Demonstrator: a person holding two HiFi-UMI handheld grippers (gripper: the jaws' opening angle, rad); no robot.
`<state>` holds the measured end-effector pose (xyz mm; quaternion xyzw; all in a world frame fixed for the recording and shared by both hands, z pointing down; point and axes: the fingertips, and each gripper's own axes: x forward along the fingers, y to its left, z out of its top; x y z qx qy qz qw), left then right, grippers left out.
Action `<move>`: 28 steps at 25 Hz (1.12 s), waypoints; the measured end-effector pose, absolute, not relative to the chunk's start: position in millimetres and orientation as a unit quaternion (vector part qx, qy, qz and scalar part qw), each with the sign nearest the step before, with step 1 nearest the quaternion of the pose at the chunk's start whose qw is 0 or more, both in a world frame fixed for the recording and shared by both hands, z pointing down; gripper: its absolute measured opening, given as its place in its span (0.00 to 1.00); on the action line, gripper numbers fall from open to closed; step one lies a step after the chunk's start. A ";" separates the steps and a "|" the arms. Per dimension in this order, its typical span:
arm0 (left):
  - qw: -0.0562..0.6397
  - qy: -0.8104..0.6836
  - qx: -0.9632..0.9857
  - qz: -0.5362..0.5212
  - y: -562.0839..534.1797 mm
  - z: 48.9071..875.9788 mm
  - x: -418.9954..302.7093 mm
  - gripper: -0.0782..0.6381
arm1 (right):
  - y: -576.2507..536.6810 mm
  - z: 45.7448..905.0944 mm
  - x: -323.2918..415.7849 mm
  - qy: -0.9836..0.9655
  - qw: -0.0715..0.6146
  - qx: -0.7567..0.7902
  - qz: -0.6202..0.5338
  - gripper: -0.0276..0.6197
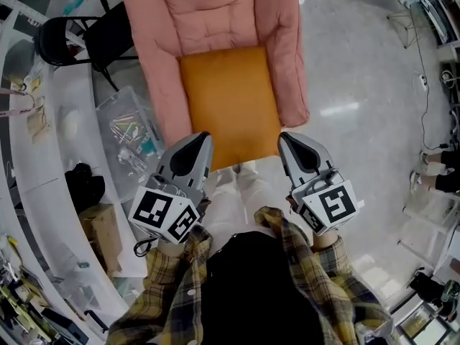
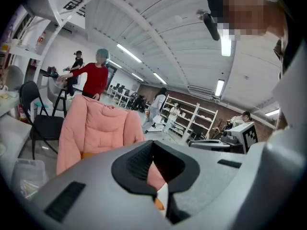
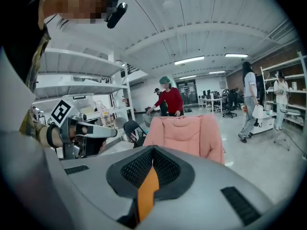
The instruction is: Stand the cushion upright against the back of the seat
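Orange cushion lies flat on the seat of the pink armchair, with its far edge at the foot of the backrest. The left gripper and right gripper sit at its near corners. Both have their jaws closed together, gripping nothing.
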<state>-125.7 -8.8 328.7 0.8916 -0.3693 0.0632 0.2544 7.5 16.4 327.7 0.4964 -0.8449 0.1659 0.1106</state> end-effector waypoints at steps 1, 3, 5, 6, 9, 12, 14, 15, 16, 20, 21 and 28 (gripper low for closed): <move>0.258 -0.366 0.891 0.070 -7.8 335.8 -122.3 0.12 | 16.9 332.9 9.7 -0.844 0.117 0.496 0.169 0.07; 0.265 -0.362 0.889 0.085 -5.0 351.5 -115.3 0.12 | 18.8 345.0 13.8 -0.843 0.130 0.490 0.178 0.07; 0.275 -0.362 0.885 0.098 -2.0 369.8 -108.7 0.12 | 20.7 359.4 19.5 -0.843 0.143 0.482 0.189 0.07; 0.280 -0.362 0.883 0.104 -0.3 378.5 -107.2 0.12 | 21.5 365.8 22.0 -0.843 0.147 0.480 0.194 0.07; 0.283 -0.362 0.880 0.123 4.2 400.0 -107.3 0.12 | 25.8 383.5 28.4 -0.839 0.153 0.476 0.215 0.08; 0.292 -0.366 0.871 0.145 2.1 424.4 -104.7 0.12 | 24.9 409.4 41.7 -0.833 0.157 0.469 0.246 0.08; 0.304 -0.369 0.862 0.167 1.1 444.5 -104.7 0.14 | 23.8 431.4 48.6 -0.830 0.164 0.461 0.267 0.09; 0.309 -0.368 0.859 0.177 1.4 454.9 -105.1 0.17 | 23.8 442.9 50.0 -0.830 0.169 0.455 0.277 0.10; 0.318 -0.365 0.856 0.184 2.4 465.2 -105.2 0.20 | 24.2 454.2 50.5 -0.829 0.174 0.448 0.286 0.13; 0.372 -0.343 0.842 0.189 12.8 508.6 -100.7 0.27 | 28.2 497.6 54.2 -0.821 0.197 0.435 0.313 0.23; 0.378 -0.340 0.838 0.198 15.0 520.0 -99.6 0.29 | 28.3 508.8 56.0 -0.818 0.204 0.433 0.318 0.26; 0.401 -0.347 0.809 0.255 24.4 592.8 -107.4 0.44 | 38.7 583.7 72.6 -0.789 0.248 0.436 0.354 0.33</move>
